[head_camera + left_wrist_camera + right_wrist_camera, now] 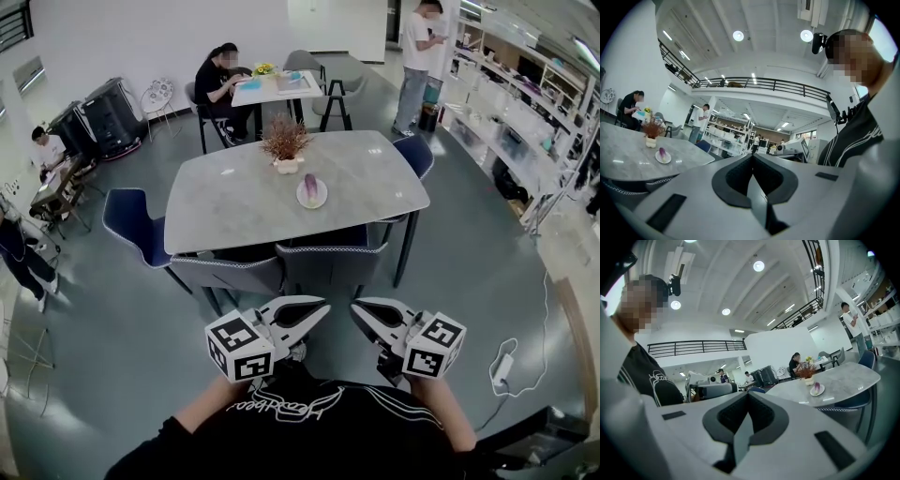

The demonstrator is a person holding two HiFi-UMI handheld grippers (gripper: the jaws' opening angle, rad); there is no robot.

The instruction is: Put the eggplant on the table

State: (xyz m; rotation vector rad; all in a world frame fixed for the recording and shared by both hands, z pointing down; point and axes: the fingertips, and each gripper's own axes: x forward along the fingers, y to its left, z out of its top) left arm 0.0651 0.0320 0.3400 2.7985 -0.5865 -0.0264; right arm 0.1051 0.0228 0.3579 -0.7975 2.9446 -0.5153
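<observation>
Eggplant [310, 184]: purple, lies on small white plate [319, 200] about mid grey table [225, 216]; not yet on bare top.
L gripper [322, 306]: jaws pressed together, nothing betw. them; held at chest, well apart from table.
Potted plant [285, 141]: just behind plate; prob. knocked on a long reach.
Chairs [281, 267]: tucked betw. person & table; bump hazard on approach.
R gripper [357, 310]: jaws likewise together, empty.
Risk: veg rolls or plate drags if pinch lands off-centre.

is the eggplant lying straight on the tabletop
No, the eggplant lies on a white plate that stands on the grey table, near the potted plant.
</observation>
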